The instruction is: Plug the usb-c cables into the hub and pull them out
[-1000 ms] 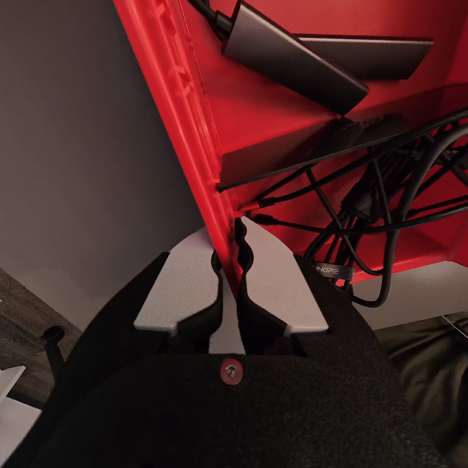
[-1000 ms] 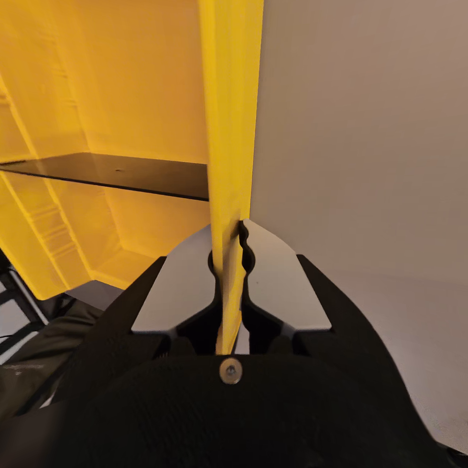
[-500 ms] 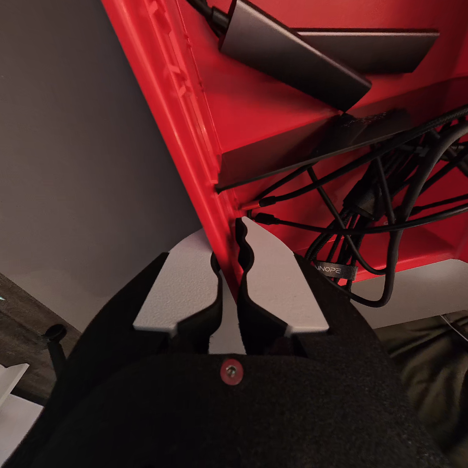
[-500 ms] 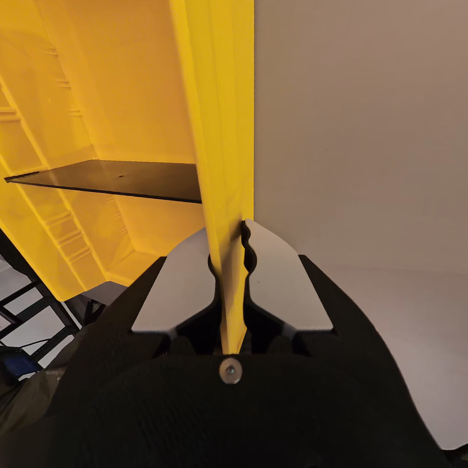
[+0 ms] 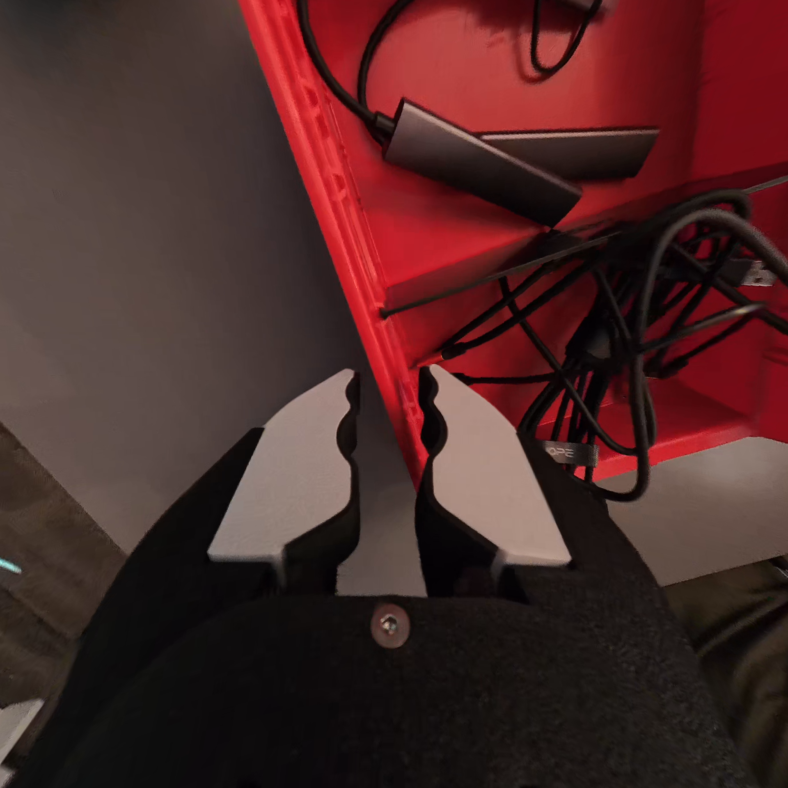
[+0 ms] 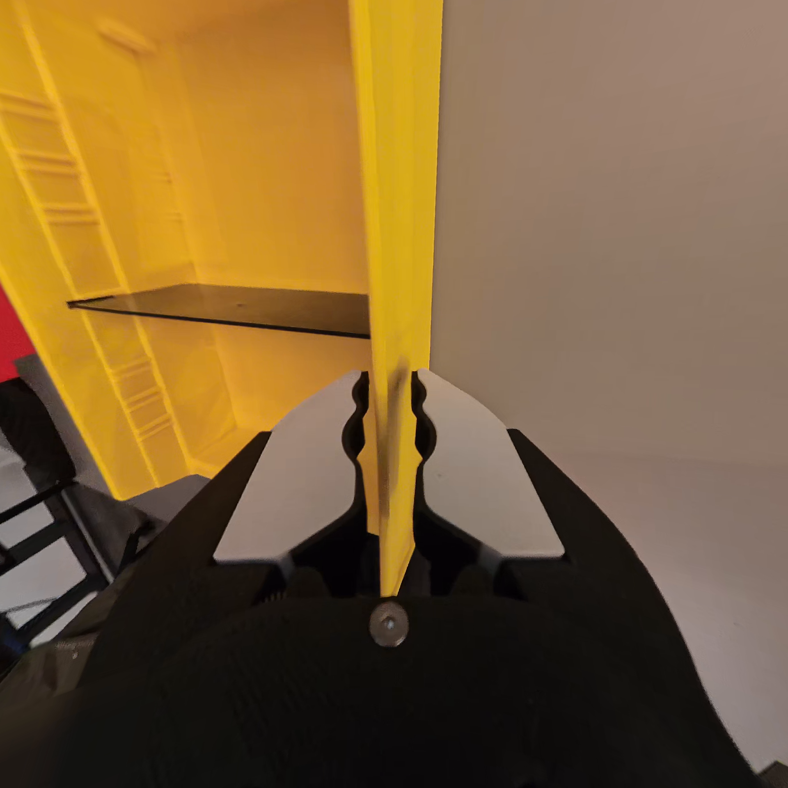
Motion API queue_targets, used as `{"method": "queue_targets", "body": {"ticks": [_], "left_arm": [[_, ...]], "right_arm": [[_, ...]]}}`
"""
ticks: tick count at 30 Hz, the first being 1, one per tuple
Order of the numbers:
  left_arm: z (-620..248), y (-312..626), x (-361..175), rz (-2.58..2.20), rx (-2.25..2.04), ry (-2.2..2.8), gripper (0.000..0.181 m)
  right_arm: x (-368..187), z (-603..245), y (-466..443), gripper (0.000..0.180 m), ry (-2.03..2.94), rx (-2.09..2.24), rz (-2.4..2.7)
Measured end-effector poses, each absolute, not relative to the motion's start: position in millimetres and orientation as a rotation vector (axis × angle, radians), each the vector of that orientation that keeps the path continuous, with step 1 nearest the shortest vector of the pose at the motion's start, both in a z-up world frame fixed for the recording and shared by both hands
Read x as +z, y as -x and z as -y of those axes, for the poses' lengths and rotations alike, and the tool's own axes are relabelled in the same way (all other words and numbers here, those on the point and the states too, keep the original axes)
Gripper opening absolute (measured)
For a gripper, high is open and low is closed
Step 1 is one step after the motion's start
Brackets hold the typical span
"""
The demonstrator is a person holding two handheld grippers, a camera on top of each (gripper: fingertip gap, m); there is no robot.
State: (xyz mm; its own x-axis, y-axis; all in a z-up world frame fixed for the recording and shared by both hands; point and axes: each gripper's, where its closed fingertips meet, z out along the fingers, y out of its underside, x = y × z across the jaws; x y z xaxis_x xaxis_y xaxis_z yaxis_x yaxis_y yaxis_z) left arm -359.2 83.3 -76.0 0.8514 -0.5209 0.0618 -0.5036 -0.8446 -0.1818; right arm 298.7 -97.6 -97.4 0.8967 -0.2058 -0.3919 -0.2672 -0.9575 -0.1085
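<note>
A red bin (image 5: 341, 192) holds two grey USB hubs (image 5: 482, 170) (image 5: 571, 147) in its far compartment. A tangle of black USB-C cables (image 5: 618, 341) lies in the near compartment, behind a dark divider (image 5: 469, 273). My left gripper (image 5: 390, 375) is open, and its jaws straddle the red bin's left wall without pinching it. My right gripper (image 6: 389, 375) is open, with its jaws on either side of the right wall (image 6: 401, 213) of an empty yellow bin. A black divider (image 6: 239, 305) crosses the yellow bin.
Both bins stand on a pale tabletop (image 6: 597, 256). Dark floor (image 5: 42, 533) shows past the table edge at the left. A black frame (image 6: 42, 533) stands low at the left of the right wrist view. Olive cloth (image 5: 746, 618) lies at the lower right.
Both grippers were shut on the bin walls and have now opened and let go. The left view has shifted, so the hubs sit lower and more cable shows above them.
</note>
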Motion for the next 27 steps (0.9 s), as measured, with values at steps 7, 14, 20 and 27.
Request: {"method": "queue_targets", "body": {"ticks": [7,14,20,27], "left_arm": [[-90,335,0,-0.793,-0.318,2.487,0.029],[-42,298,100,-0.773,-0.34,1.864,0.025],[27,297,155,-0.687,-0.263,1.511,0.037],[83,306,154,-0.616,-0.314,1.372,0.06]], "right_arm": [[-22,87,-305,0.02,2.608,0.393,-0.288],[94,85,-298,0.016,2.113,0.137,-0.1],[179,108,-282,0.025,1.64,-0.088,0.067],[241,146,-242,0.05,1.033,-0.187,0.258]]}}
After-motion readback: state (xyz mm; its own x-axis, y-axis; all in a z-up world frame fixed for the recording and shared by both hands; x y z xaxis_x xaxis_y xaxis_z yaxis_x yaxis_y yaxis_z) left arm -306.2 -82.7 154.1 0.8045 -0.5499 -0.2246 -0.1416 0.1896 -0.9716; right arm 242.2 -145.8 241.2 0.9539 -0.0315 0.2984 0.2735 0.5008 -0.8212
